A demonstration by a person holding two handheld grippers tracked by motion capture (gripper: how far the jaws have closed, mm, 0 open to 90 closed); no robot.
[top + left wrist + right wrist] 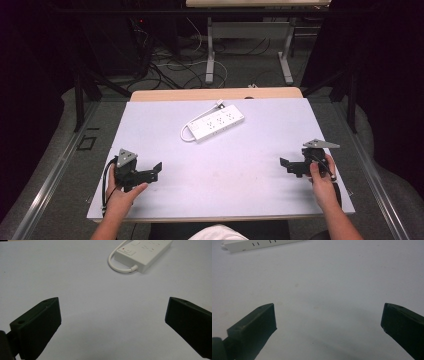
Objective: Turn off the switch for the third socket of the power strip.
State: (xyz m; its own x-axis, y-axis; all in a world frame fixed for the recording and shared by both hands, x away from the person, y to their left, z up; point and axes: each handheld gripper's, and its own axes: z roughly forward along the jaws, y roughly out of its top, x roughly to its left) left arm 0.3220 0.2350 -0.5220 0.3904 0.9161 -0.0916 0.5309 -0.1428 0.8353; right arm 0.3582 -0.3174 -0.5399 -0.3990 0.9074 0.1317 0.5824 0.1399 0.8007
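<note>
High view: a flat, matte, pale grey-white surface (250, 165) with a light wood edge at its far side occupies the centre of the frame. A white plastic power strip (216, 123), long and rectangular with rounded corners, lies flat at upper centre of the frame, set diagonally. Its white cord (186, 131) loops in a smooth curve off the lower-left end of the strip.

The left tool (156, 168) sits at lower left of the frame, held in the person's left hand (122, 192). It is matte black and angular, with a grey three-cornered plate on top. The right tool (285, 164) sits at lower right, gripped by the right hand (322, 180), of the same build. Both are well apart from the strip.

Left gripper view: the left tool (112, 315) has its jaws spread wide, blocky black wedges at the lower left and lower right corners with bare surface between them. The power strip (143, 252) appears at upper right of the frame, its cord curving at its near end, a small red mark by the switch.

Right gripper view: the right tool (328, 317) likewise stands spread wide, nothing between the jaws. The strip's long side (262, 244), marked by slots, lies at the upper left edge. The surface here shows faint specks.
</note>
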